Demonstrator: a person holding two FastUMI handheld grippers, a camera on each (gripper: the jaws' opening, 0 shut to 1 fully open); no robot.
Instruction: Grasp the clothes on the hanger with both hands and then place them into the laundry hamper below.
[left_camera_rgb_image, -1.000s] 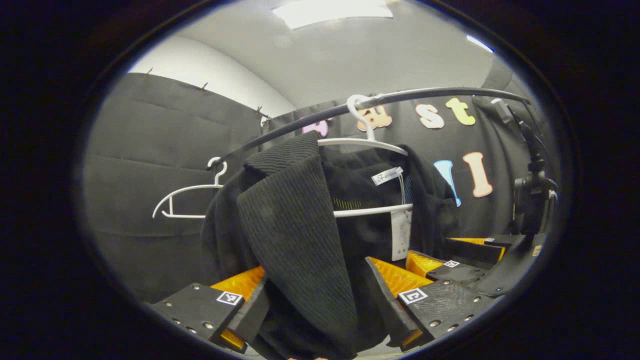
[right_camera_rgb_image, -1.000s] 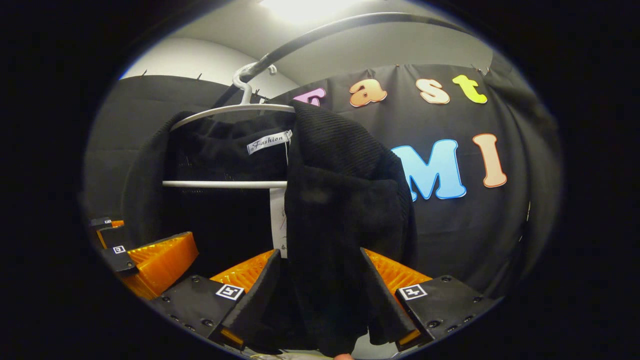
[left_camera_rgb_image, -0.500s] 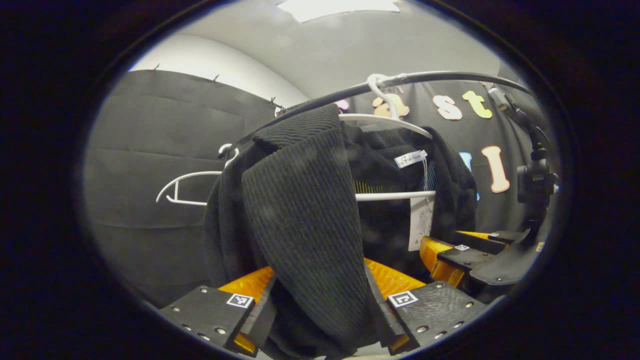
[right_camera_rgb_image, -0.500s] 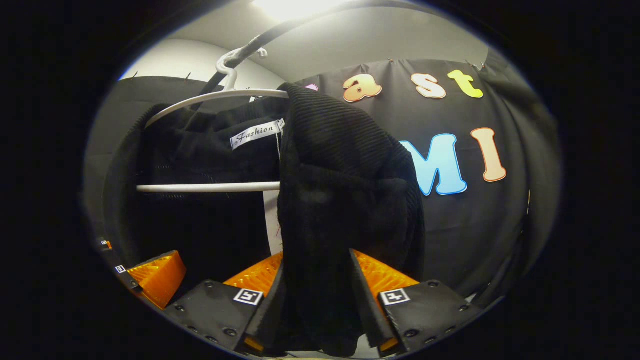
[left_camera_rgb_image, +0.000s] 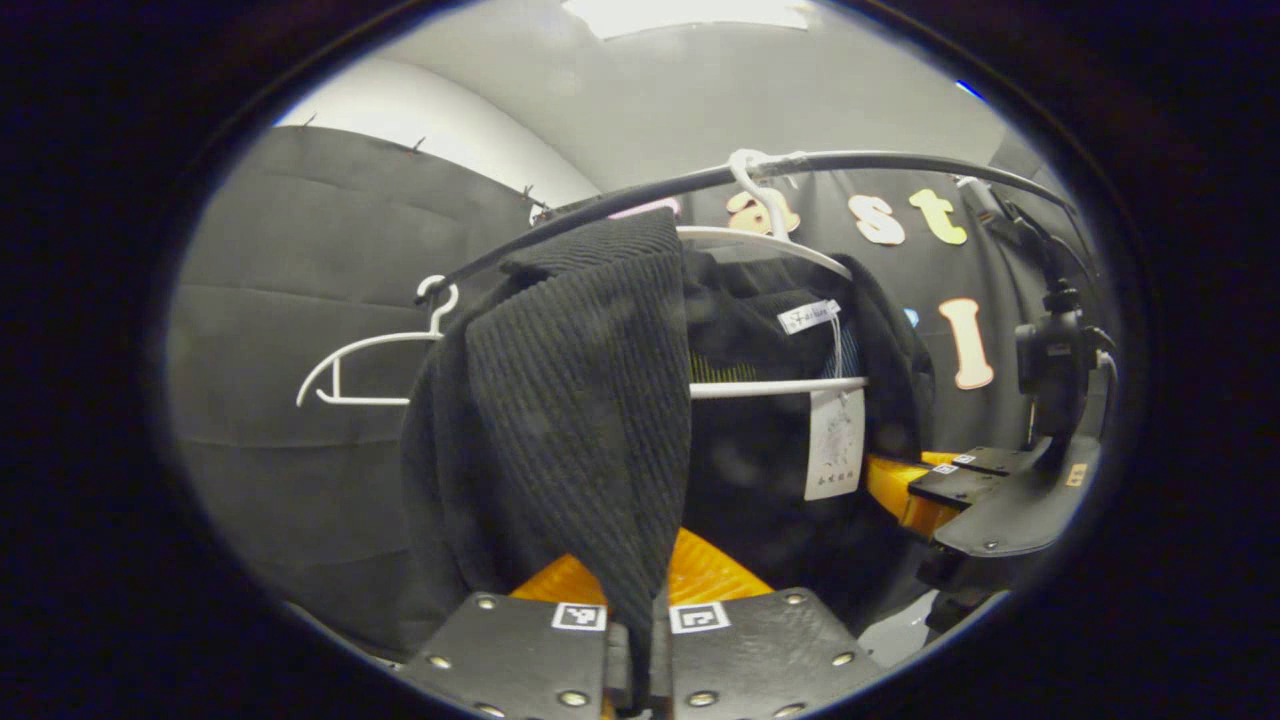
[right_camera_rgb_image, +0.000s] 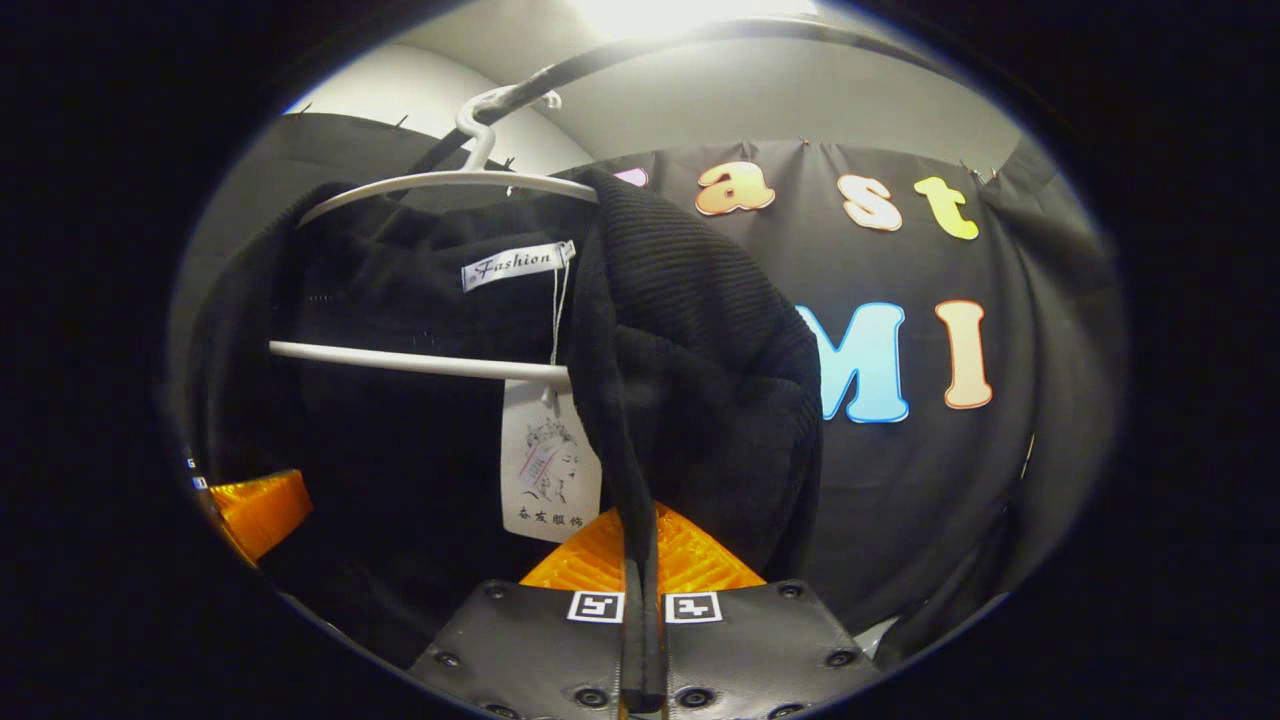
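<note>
In the left gripper view the rail (left_camera_rgb_image: 880, 160) bars the way at 12 o'clock. An empty hanger (left_camera_rgb_image: 365, 355) hangs at 9 o'clock, bare wall below it.

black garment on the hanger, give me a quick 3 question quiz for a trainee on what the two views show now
1. True or false: the left hand-held gripper is shut on the black garment.
2. Multiple choice: what does the white hanger carrying the garment hang from? A) a wall hook B) a dark rail C) a door handle
3. Fill in: in the left gripper view, a second white hanger on the rail is ____ (bare or loaded).

Key
1. True: both fingers press a fold of the fabric. The right hand-held gripper does the same on the other side.
2. B
3. bare
</note>
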